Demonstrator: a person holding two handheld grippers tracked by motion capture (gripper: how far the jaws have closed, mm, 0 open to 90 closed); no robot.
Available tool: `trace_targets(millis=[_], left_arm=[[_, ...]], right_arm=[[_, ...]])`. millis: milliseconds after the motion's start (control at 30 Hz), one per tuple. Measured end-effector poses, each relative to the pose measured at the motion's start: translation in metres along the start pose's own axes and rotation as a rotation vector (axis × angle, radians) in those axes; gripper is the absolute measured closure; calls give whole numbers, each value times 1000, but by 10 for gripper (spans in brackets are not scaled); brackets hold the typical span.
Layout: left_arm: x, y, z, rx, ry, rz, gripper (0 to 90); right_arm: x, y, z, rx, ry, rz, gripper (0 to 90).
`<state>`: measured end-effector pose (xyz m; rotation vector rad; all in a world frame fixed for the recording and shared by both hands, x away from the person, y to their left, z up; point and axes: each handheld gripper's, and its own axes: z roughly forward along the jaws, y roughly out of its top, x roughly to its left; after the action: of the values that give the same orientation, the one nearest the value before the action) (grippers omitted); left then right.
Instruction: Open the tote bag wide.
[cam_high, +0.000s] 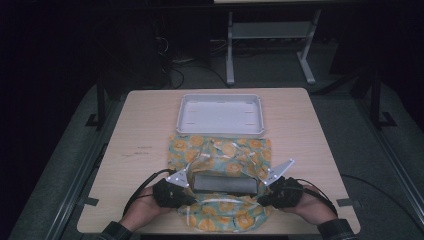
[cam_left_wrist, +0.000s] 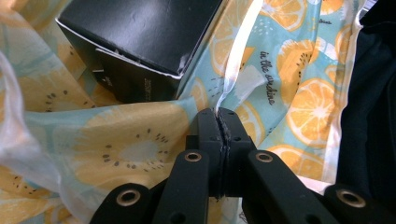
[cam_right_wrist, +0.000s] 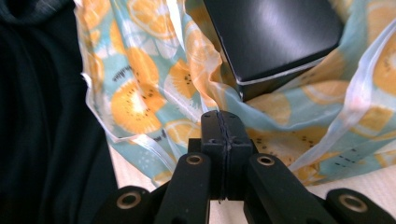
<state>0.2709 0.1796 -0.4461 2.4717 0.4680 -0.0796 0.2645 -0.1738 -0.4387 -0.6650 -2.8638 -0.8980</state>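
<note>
A cloth (cam_high: 220, 150) printed with orange slices lies on the table, and a black box (cam_high: 225, 183) rests on its near half. My left gripper (cam_high: 187, 197) sits at the box's left end and my right gripper (cam_high: 263, 197) at its right end. In the left gripper view the jaws (cam_left_wrist: 219, 116) are shut, pinching the white hem of the cloth (cam_left_wrist: 299, 102) just short of the box (cam_left_wrist: 140, 32). Seen from the right gripper, the gripper (cam_right_wrist: 223, 116) is shut on bunched cloth (cam_right_wrist: 135, 102) below a corner of the box (cam_right_wrist: 275, 32).
A white tray (cam_high: 182, 117) stands behind the cloth, touching its far edge. Bare tabletop (cam_high: 145, 130) lies to the left and right. The person's dark clothing (cam_left_wrist: 369, 116) is close behind both grippers at the table's near edge.
</note>
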Motion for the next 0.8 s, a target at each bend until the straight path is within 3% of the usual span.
trace_targets(millis=[267,500,667,800], left_arm=[[5,-3,2,25,19,-31,886],[9,-4,1,22,39,-48,886],[10,-5,0,26,47,-46,885],[11,-6,-2,20,54,-52,885]], right_arm=[[1,1,16,52,2,-8,886],[3,2,19,47,1,-29,863],[6,2,16,43,-1,-20,769],[6,2,0,-12,-14,-12,718]])
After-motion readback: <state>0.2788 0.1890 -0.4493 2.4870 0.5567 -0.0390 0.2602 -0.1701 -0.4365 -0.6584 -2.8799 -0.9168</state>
